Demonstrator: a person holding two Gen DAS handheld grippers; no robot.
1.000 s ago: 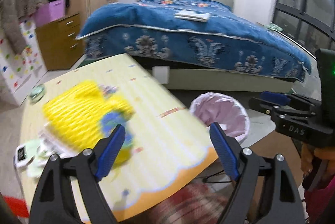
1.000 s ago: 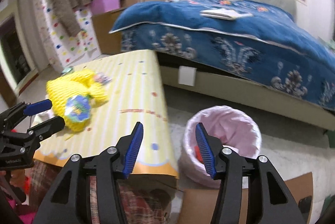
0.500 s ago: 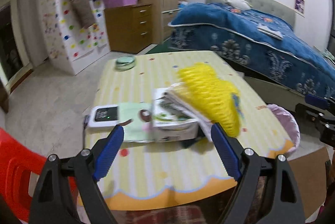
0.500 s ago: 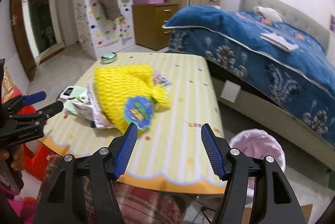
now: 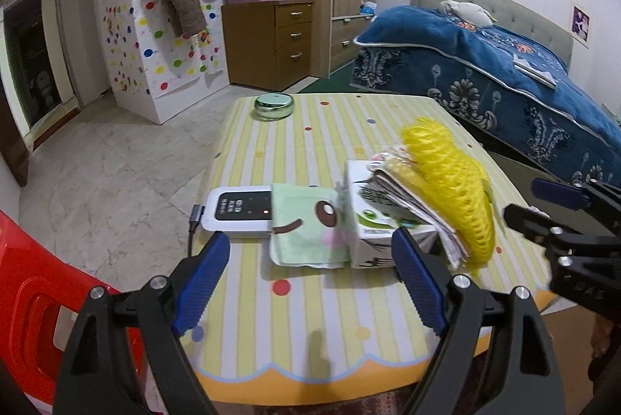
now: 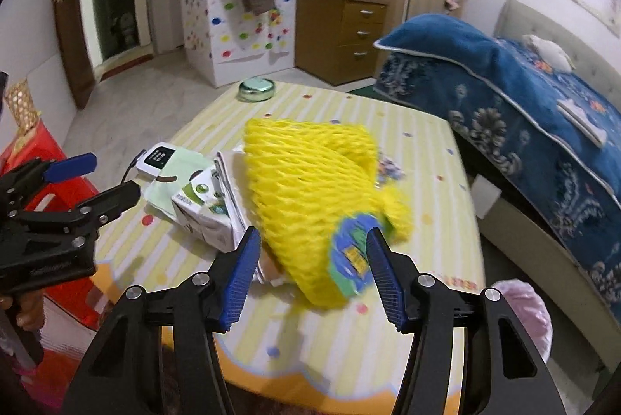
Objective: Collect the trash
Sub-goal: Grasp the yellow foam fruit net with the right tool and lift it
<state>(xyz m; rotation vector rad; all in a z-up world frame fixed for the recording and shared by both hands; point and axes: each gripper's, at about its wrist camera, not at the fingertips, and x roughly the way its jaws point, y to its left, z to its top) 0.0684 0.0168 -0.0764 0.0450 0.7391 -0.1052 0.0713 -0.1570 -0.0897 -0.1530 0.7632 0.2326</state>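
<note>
A yellow foam fruit net with a blue label lies on the striped table, on top of folded papers and a white-green carton. The net also shows in the left wrist view. My right gripper is open and empty, just in front of the net. My left gripper is open and empty, above the table's near edge in front of the carton and a green cloth. A pink-lined trash bin stands on the floor at the table's right.
A white device with a cable lies under the cloth. A green round tin sits at the table's far end. A red plastic chair is at the left. A blue bed and a wooden drawer unit stand behind.
Both views have swung left from the bin and bed toward the table. Both grippers have come closer to the pile of net, papers and carton. Both stay open.
</note>
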